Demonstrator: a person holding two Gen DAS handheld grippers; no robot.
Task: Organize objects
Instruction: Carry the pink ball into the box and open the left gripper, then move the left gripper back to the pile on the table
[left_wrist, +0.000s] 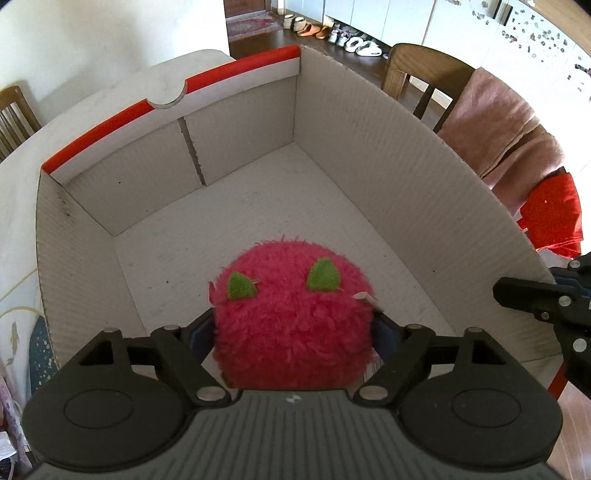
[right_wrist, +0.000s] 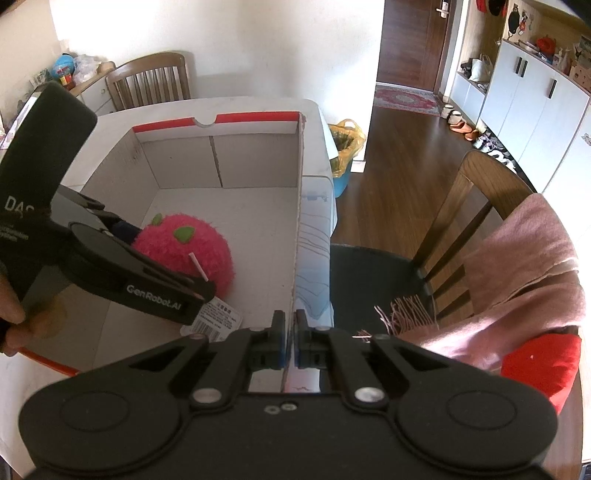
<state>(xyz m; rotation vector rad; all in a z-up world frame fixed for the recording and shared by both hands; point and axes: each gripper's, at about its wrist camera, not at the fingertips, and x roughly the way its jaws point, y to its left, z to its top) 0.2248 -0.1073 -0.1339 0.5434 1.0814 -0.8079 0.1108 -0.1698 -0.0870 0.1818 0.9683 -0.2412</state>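
A fluffy pink plush toy (left_wrist: 291, 317) with small green felt leaves is held between the fingers of my left gripper (left_wrist: 293, 332), low inside an open white cardboard box (left_wrist: 388, 155) with a red rim. In the right wrist view the plush toy (right_wrist: 184, 251) sits near the box floor with its paper tag (right_wrist: 218, 317) trailing, and the left gripper (right_wrist: 162, 258) is shut on it. My right gripper (right_wrist: 290, 343) is shut on the right wall of the box (right_wrist: 297, 221), pinching its top edge.
The box stands on a white table (right_wrist: 321, 155). A wooden chair (right_wrist: 480, 206) draped with a pink scarf (right_wrist: 517, 277) and a red cloth (right_wrist: 539, 365) stands to the right. Another chair (right_wrist: 147, 81) is behind the table. A bin (right_wrist: 343, 151) sits on the wooden floor.
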